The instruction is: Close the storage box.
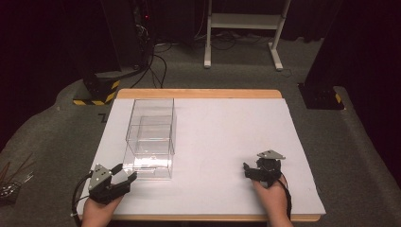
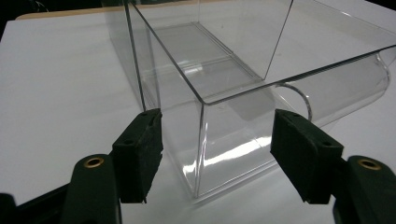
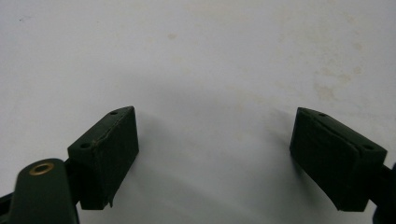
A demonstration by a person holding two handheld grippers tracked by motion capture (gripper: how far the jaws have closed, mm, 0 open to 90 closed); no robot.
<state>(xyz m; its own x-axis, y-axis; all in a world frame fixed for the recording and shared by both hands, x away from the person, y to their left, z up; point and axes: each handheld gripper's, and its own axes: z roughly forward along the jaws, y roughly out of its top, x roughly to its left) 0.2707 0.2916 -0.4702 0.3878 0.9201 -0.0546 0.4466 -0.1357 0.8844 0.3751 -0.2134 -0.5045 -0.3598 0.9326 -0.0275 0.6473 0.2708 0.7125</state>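
White tabletop (grey carpet, seemingly)

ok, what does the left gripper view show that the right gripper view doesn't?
Left gripper view: a clear box on the white table, one near corner edge between the left hand-held gripper jaws, which stand open. The box's inside looks empty.

Right gripper view: the right hand-held gripper, jaws open over bare table with faint stains; nothing between them.

Both: two black jaws spread wide, white surface beneath.
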